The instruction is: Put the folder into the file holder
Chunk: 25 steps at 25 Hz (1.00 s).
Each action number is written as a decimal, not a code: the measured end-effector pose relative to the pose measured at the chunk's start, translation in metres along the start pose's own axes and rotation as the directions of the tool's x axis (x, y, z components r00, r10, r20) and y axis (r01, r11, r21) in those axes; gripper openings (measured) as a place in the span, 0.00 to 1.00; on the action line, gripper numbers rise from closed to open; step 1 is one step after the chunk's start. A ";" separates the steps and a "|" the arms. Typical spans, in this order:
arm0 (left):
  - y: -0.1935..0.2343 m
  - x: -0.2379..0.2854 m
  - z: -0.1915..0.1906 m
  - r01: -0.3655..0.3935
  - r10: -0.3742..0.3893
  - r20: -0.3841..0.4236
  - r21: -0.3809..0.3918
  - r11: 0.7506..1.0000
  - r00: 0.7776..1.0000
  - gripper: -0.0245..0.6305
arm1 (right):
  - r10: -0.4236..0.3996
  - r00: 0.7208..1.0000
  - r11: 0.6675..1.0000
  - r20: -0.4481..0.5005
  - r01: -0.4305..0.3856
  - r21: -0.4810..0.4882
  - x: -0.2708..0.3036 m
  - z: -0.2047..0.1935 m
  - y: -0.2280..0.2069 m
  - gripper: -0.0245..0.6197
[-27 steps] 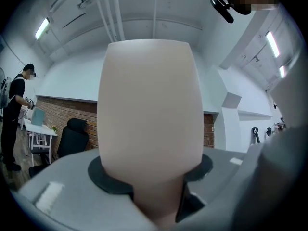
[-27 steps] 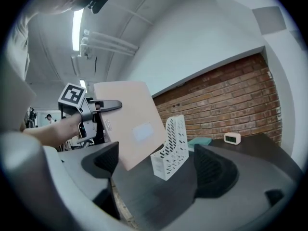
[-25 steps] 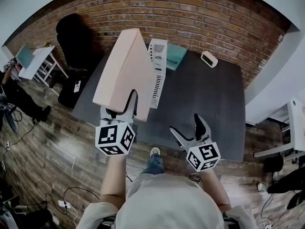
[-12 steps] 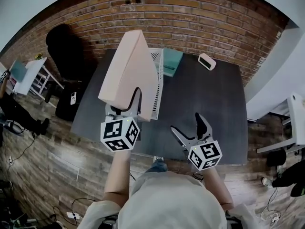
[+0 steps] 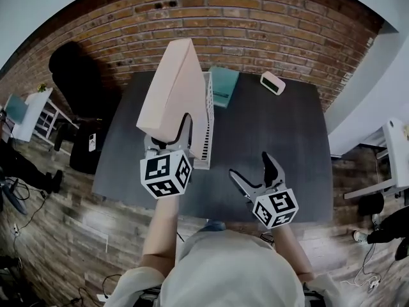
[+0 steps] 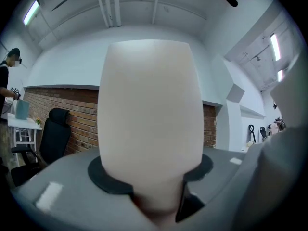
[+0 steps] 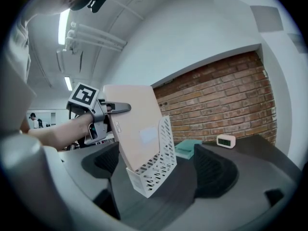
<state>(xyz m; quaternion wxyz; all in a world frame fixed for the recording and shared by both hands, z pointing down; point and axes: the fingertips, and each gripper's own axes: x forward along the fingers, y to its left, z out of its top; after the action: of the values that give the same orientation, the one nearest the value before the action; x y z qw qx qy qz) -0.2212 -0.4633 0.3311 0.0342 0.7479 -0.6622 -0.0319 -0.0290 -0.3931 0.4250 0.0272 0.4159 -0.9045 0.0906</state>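
Folder point(image 5: 174, 88), pale pink and stiff, stands on edge in the left gripper point(image 5: 167, 130), whose jaws pinch its near lower corner from both sides. In the left gripper view the folder point(image 6: 150, 124) fills the gap between the jaws and rises straight ahead of them. It is held above the dark table point(image 5: 268, 139), right against the left side of the white perforated file holder point(image 5: 206, 126). From the right gripper view the folder point(image 7: 137, 124) leans over the file holder point(image 7: 156, 170) with its bottom edge at the open top. Whether that edge is already inside cannot be told. The right gripper point(image 5: 250, 165) hovers over the near part of the table, well apart from the folder, its jaws spread with nothing between them.
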 end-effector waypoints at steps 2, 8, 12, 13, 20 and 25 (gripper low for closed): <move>0.002 0.008 -0.002 -0.003 0.003 -0.005 -0.004 1.000 1.000 0.45 | -0.007 1.000 1.000 -0.009 0.007 0.005 0.004 -0.003 -0.003 0.75; 0.001 0.025 -0.009 -0.011 0.011 -0.027 0.001 1.000 1.000 0.45 | -0.029 0.999 0.999 -0.031 0.030 0.018 0.011 -0.008 -0.012 0.75; -0.001 0.030 -0.017 -0.025 0.025 -0.045 -0.001 1.000 0.999 0.45 | -0.040 0.998 0.999 -0.042 0.040 0.021 0.014 -0.011 -0.015 0.75; -0.001 0.030 -0.020 -0.030 0.030 -0.051 -0.004 1.000 0.998 0.45 | -0.042 0.998 0.999 -0.045 0.043 0.021 0.014 -0.012 -0.014 0.75; 0.001 0.036 -0.054 -0.055 0.054 -0.087 -0.012 0.998 0.995 0.45 | -0.057 0.996 0.998 -0.062 0.058 0.017 0.011 -0.017 -0.018 0.75; -0.002 0.040 -0.081 -0.062 0.061 -0.114 -0.009 0.998 0.992 0.45 | -0.066 0.995 0.997 -0.076 0.068 0.019 0.007 -0.021 -0.025 0.75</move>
<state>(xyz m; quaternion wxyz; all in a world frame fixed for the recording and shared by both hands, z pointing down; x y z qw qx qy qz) -0.2067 -0.5020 0.4119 0.0777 0.7274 -0.6818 0.0077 -0.0153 -0.4105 0.4501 0.0597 0.4426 -0.8873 0.1151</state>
